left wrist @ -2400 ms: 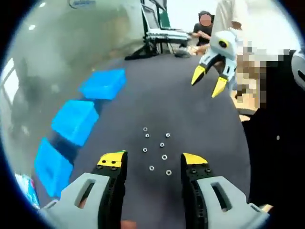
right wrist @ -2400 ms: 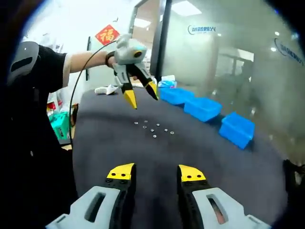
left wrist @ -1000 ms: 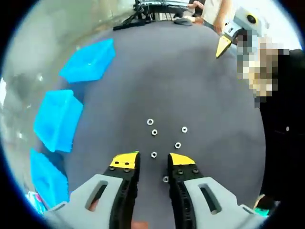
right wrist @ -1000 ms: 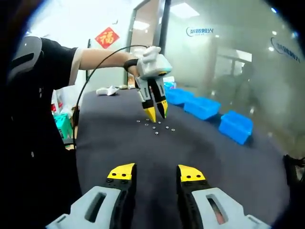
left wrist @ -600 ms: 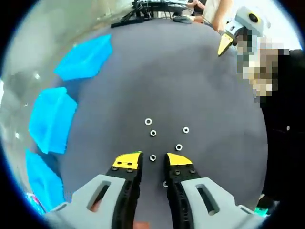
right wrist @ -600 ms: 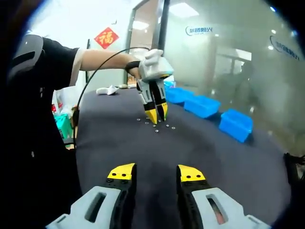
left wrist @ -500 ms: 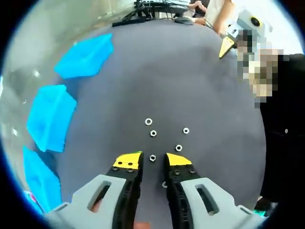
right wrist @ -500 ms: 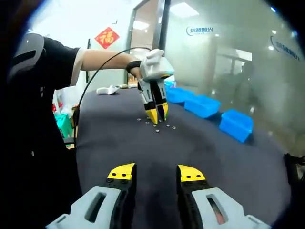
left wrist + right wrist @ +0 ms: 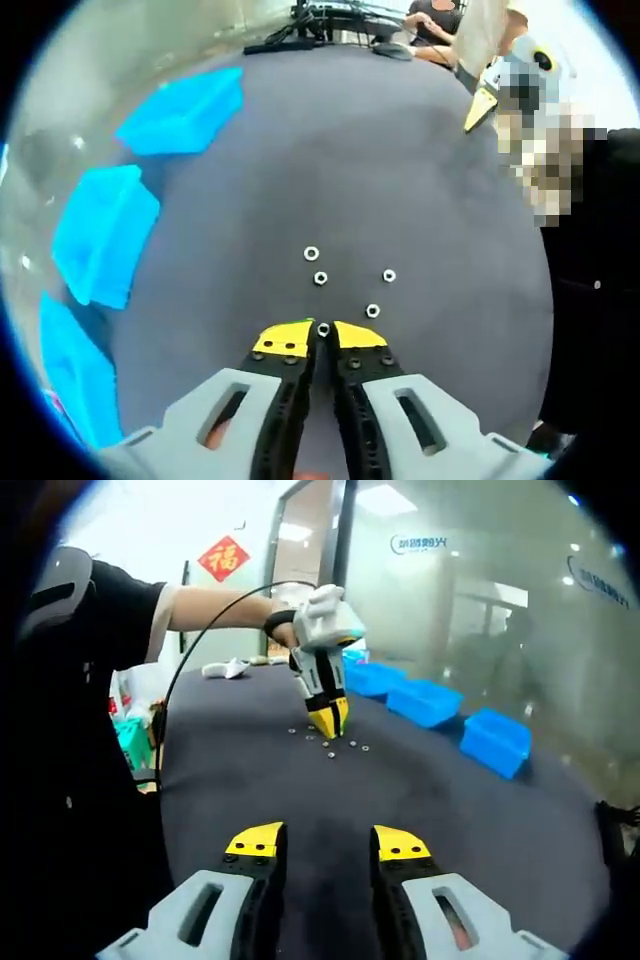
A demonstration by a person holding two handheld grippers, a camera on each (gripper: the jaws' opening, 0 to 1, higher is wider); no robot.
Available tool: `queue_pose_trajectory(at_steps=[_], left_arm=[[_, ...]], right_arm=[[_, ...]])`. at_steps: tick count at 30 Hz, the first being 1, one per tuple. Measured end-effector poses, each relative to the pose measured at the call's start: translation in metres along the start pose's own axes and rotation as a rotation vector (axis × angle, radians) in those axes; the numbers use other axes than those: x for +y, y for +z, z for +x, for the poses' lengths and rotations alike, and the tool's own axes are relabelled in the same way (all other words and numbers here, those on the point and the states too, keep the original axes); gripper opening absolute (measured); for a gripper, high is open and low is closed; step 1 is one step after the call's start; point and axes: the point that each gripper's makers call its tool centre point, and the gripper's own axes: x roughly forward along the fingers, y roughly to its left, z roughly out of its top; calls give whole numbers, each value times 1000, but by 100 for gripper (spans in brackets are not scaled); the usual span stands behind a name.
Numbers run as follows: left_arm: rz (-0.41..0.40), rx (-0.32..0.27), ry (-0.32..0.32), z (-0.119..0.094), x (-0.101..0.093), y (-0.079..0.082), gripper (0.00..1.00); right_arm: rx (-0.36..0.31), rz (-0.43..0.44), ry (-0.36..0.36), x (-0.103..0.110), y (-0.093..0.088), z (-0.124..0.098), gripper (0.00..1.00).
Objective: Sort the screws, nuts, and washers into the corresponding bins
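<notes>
On the dark grey surface (image 9: 400,180), toward its left edge in the left gripper view: three blue bins (image 9: 100,232) in a row, well apart from the loose hardware. Beyond the far edge, black stands and cables, plus a seated person (image 9: 432,14). Near the upper right of that view, one yellow tip of the right gripper (image 9: 482,104), raised off the cloth and well clear of the parts. Nothing lying between the bins and the hardware.

Counted in the left gripper view: five small silver nuts, four loose (image 9: 320,278) in a scatter just ahead of the left gripper (image 9: 322,335), and one nut (image 9: 323,329) pinched between its yellow-tipped jaws, drawn almost together down at the cloth. Screws or washers too small to tell apart here.

In the right gripper view: right gripper (image 9: 328,842) low in front with jaws spread and holding nothing, the left gripper (image 9: 327,720) farther off, pointing straight down among the tiny parts, held by a gloved hand (image 9: 318,598) with a black cable looping from it. Same three bins (image 9: 495,744) along the right edge, before a glass wall.
</notes>
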Motion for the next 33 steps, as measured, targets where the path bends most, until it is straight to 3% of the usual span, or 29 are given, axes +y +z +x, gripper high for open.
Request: queue_pose_trajectory(at_steps=[5, 9, 18, 23, 30, 33], left_arm=[[-11, -33, 14, -4, -1, 1, 5], [-25, -112, 23, -13, -2, 9, 4], [-82, -286, 65, -44, -12, 9, 4], [-98, -394, 147, -71, -15, 4, 4], [-185, -614, 257, -112, -22, 3, 4], [-208, -665, 293, -121, -27, -2, 4]], right_arm=[[-1, -1, -9, -1, 2, -1, 30], [-2, 2, -17, -2, 2, -1, 29], [-26, 27, -51, -7, 7, -6, 29], [-39, 36, -63, -8, 10, -9, 28], [-77, 49, -92, -12, 19, -13, 28], [-94, 58, -103, -15, 24, -15, 28]])
